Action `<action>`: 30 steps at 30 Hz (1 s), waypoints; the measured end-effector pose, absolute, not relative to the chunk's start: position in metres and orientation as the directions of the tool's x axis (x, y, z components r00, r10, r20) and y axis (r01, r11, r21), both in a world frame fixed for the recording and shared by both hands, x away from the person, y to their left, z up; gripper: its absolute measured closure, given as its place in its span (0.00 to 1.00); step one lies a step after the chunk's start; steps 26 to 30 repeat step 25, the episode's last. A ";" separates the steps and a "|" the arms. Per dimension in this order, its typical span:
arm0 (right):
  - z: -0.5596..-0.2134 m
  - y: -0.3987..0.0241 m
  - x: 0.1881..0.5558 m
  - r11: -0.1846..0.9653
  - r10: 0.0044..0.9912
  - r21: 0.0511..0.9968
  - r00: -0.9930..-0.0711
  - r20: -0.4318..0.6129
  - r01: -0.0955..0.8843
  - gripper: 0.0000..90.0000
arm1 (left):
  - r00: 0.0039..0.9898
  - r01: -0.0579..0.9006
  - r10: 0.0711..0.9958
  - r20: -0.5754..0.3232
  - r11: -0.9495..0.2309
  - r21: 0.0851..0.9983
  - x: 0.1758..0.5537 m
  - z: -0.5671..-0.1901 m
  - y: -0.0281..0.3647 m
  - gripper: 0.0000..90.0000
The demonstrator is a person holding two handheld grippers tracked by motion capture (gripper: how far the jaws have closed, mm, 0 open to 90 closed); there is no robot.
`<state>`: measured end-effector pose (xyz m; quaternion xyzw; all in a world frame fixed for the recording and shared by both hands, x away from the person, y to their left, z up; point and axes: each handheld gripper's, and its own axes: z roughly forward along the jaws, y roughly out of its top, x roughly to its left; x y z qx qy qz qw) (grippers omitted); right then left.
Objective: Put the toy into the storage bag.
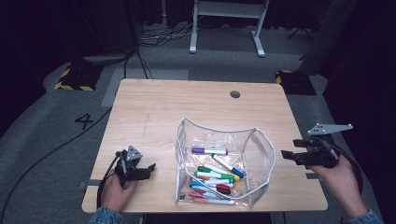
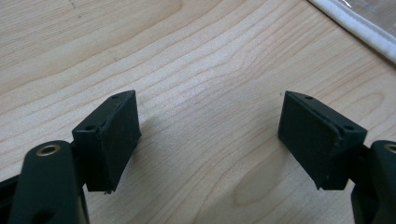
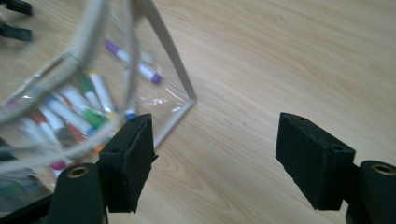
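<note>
A clear plastic pouch [image 1: 215, 129] with white trim stands open on the wooden table [image 1: 154, 112], right of centre. Several coloured markers [image 1: 215, 176] lie inside it, a purple-capped one [image 1: 209, 150] farthest back. My left gripper [image 1: 149, 170] rests near the table's front left, jaws open and empty, pointing toward the pouch; in its own view the left gripper [image 2: 210, 135] hovers over bare wood with the pouch trim [image 2: 355, 21] at the upper right. My right gripper [image 1: 292, 148] sits by the table's right edge, open and empty. The right gripper [image 3: 215, 154] faces the pouch [image 3: 163, 42] and its markers [image 3: 84, 112].
A round cable hole [image 1: 235, 94] sits near the table's far edge. Behind the table, a white desk frame [image 1: 226, 23] stands on the grey floor among cables [image 1: 163, 35]. Bare wood stretches across the table's back half and left side.
</note>
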<state>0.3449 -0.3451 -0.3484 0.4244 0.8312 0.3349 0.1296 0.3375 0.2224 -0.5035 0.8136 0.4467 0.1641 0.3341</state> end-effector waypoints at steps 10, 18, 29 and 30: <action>-0.430 -0.375 0.345 0.354 0.851 0.633 -0.518 0.089 0.689 0.28 | 0.546 0.617 0.837 -0.028 -0.379 0.690 0.338 -0.503 0.223 0.23; -0.471 -0.386 0.340 0.325 0.879 0.662 -0.475 0.052 0.675 0.24 | 0.543 0.618 0.839 -0.030 -0.375 0.691 0.338 -0.504 0.222 0.23; -0.504 -0.386 0.340 0.333 0.879 0.720 -0.477 -0.003 0.609 0.05 | 0.537 0.620 0.843 -0.030 -0.370 0.691 0.338 -0.504 0.223 0.23; -0.504 -0.386 0.340 0.333 0.879 0.720 -0.477 -0.003 0.609 0.05 | 0.537 0.620 0.843 -0.030 -0.370 0.691 0.338 -0.504 0.223 0.23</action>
